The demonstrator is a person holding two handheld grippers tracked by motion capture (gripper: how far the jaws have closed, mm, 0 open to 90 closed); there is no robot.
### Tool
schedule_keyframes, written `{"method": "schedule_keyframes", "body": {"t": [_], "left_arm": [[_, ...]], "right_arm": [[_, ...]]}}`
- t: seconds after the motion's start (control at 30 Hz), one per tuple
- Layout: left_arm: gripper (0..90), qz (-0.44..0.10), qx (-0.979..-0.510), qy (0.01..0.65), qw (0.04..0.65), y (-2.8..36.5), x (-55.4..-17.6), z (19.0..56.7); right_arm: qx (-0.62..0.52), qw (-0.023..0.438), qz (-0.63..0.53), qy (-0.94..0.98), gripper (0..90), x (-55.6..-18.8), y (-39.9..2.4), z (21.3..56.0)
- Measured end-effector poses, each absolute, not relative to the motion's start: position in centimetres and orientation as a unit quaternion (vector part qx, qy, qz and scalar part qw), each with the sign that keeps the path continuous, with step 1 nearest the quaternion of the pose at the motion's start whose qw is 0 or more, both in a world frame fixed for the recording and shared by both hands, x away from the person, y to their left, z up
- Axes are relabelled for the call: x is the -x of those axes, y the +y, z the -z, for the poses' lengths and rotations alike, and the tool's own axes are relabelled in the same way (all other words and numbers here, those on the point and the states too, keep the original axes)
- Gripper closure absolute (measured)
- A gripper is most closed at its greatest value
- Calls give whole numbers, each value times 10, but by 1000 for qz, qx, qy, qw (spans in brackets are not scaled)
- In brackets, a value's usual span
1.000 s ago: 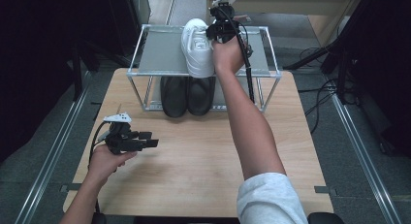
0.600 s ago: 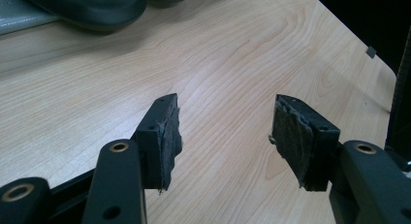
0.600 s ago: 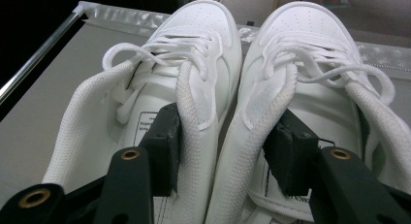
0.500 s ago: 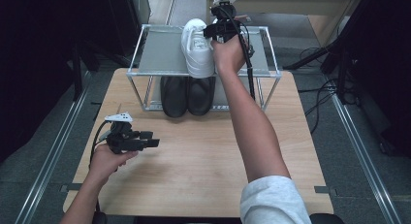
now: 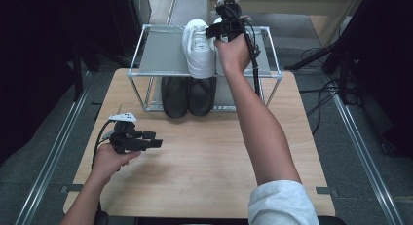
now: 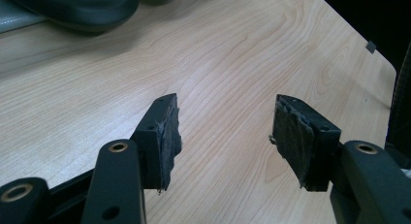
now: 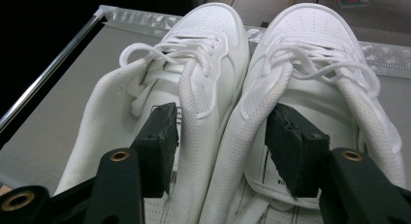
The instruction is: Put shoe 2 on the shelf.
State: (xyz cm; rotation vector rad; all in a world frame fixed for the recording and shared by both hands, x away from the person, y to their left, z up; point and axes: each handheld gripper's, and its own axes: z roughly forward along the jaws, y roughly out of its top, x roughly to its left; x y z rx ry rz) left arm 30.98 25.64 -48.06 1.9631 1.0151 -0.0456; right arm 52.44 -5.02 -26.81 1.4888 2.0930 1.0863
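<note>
Wood table (image 5: 204,157), metal rack (image 5: 160,54) at far edge, black shoes (image 5: 189,96) stored underneath. White sneakers (image 7: 228,88) paired on top shelf; right gripper (image 7: 220,132) jaws just opened, straddling both collars, releasing. Left gripper (image 6: 225,132) open, empty, parked over table.

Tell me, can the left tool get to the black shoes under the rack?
Probably yes. The left tool hovers open over bare table, and nothing lies between it and the black shoes, whose toes stick out from under the rack.
</note>
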Motion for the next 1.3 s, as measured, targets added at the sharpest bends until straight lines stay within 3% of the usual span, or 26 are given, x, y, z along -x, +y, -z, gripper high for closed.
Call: {"method": "schedule_keyframes", "body": {"t": [0.47,1.3], "left_arm": [[430,18,-796,409,447,256,-309,480],[428,18,-797,413,441,256,-310,481]], "right_arm": [[-479,181,-384,768,505,-505,-61,253],[-419,140,-425,790,508,-449,-100,250]]}}
